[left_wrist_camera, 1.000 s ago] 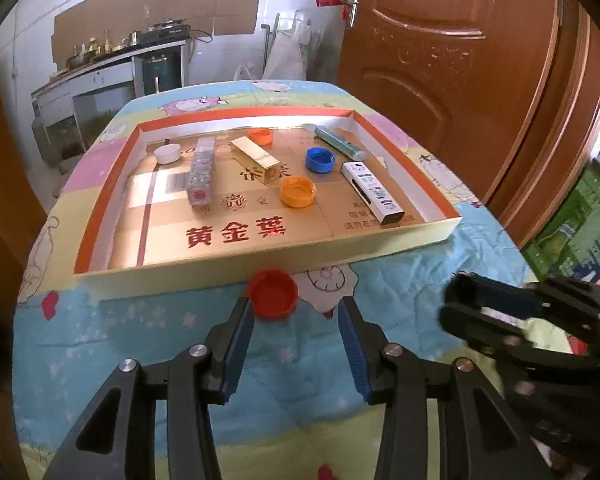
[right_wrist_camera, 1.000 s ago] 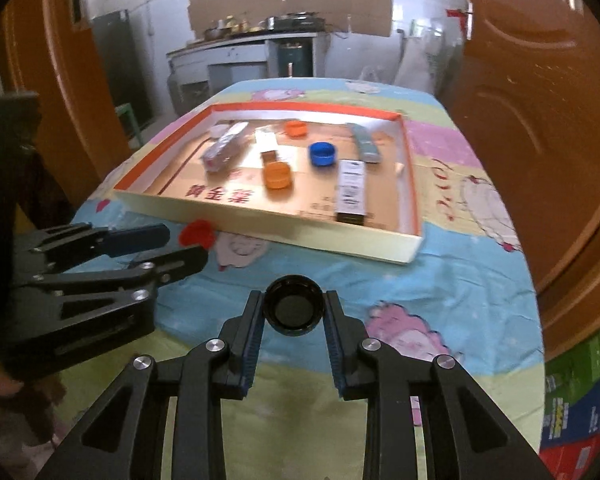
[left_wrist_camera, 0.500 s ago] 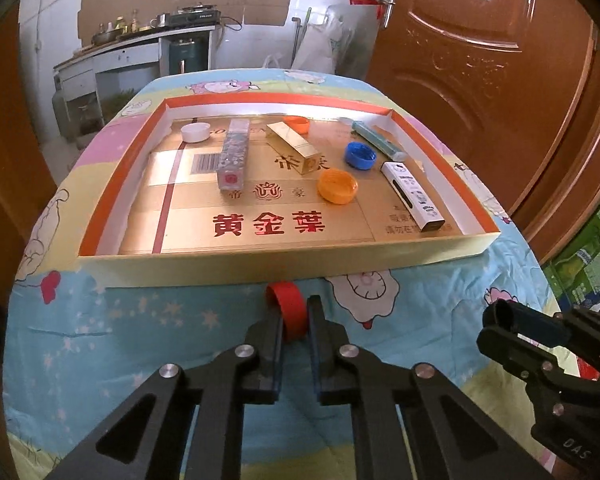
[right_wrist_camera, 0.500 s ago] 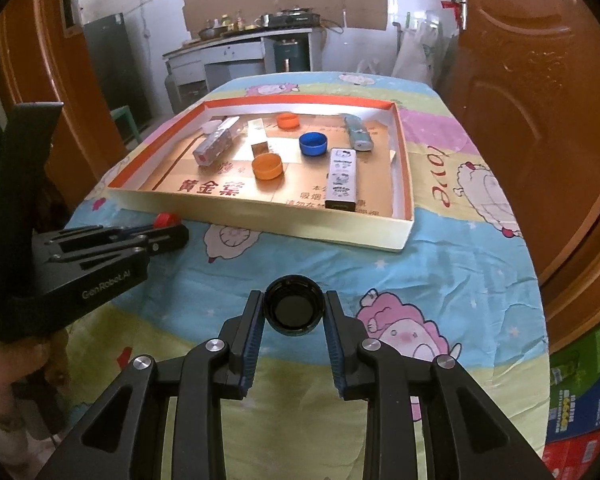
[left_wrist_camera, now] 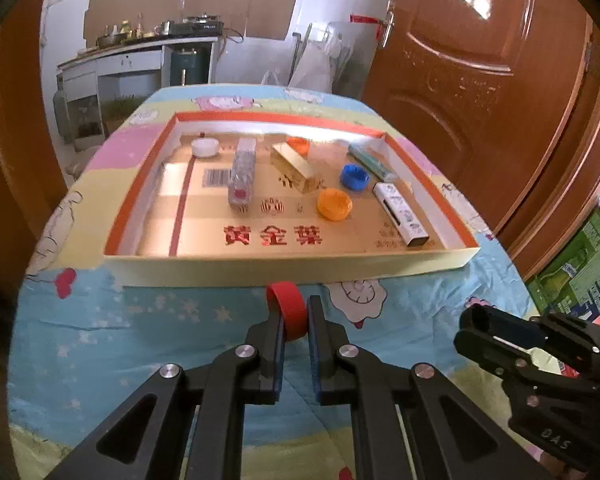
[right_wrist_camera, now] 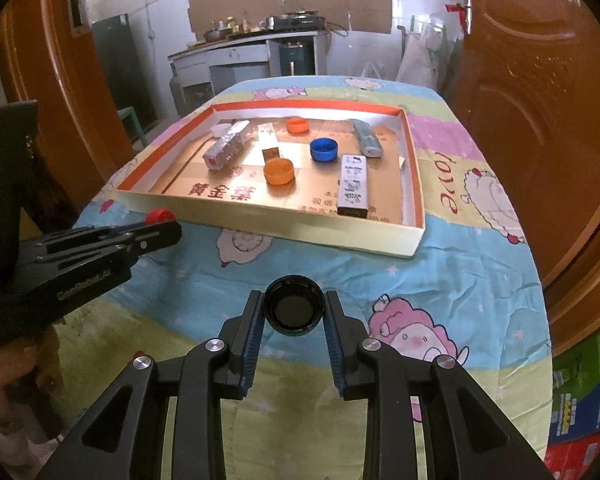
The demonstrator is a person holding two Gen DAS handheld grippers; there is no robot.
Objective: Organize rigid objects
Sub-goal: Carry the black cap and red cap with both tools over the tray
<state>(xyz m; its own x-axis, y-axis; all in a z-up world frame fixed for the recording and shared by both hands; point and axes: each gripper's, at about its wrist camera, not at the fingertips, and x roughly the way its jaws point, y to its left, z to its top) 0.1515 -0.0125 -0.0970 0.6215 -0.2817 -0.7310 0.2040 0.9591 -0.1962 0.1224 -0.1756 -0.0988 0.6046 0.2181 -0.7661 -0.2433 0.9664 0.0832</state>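
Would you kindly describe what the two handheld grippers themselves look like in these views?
Both the left gripper and the right gripper are matte black, with angular open-frame linkages, silver round pivot bolts and blue ribbed pads lining the fingers. Pale lettering marks each body's side, too blurred to read. No cables or sleeves show.

1 s ago the left gripper [left_wrist_camera: 294, 322] sat wide open w/ the red cap [left_wrist_camera: 287, 309] lying flat on the cloth ahead of its tips; by 0.5 s ago it had clamped the cap on edge. Now cap is pinched upright and raised off the cloth, in front of the tray's near wall [left_wrist_camera: 284, 270]. Right-wrist view: left gripper [right_wrist_camera: 156, 228] has moved up toward the tray; the whole view sits higher, tray looks closer.
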